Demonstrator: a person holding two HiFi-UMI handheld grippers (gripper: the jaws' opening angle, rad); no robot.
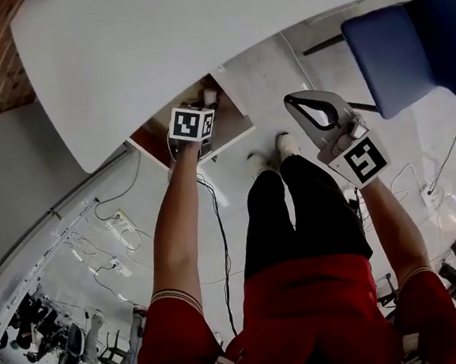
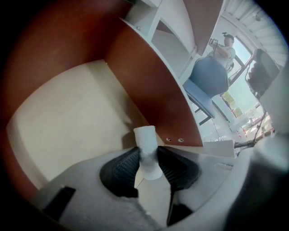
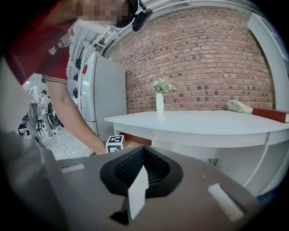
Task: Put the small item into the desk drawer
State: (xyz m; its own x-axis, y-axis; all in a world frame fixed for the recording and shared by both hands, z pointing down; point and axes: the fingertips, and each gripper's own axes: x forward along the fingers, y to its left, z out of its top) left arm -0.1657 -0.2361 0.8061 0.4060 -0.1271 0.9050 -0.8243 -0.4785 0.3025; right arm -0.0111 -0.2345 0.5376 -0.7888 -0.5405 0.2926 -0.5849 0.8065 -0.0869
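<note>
A small white cylinder (image 2: 148, 151) stands tilted between the black ribbed pads (image 2: 124, 169) of my left gripper (image 2: 147, 157), which is shut on it. It hangs just above the cream floor (image 2: 67, 117) of the open desk drawer, inside its brown side wall (image 2: 149, 81). In the head view the left gripper (image 1: 205, 104) reaches into the drawer (image 1: 236, 133) under the white desk (image 1: 199, 29). My right gripper (image 1: 294, 100) is held apart to the right, over the floor. Its jaws (image 3: 143, 151) are shut with nothing between them.
A blue chair (image 1: 406, 43) stands at the right of the desk. Cables (image 1: 113, 227) lie on the floor at the left, and the person's feet (image 1: 273, 153) are below the drawer. On the desk stand a white vase (image 3: 160, 101) and a red book (image 3: 268, 113).
</note>
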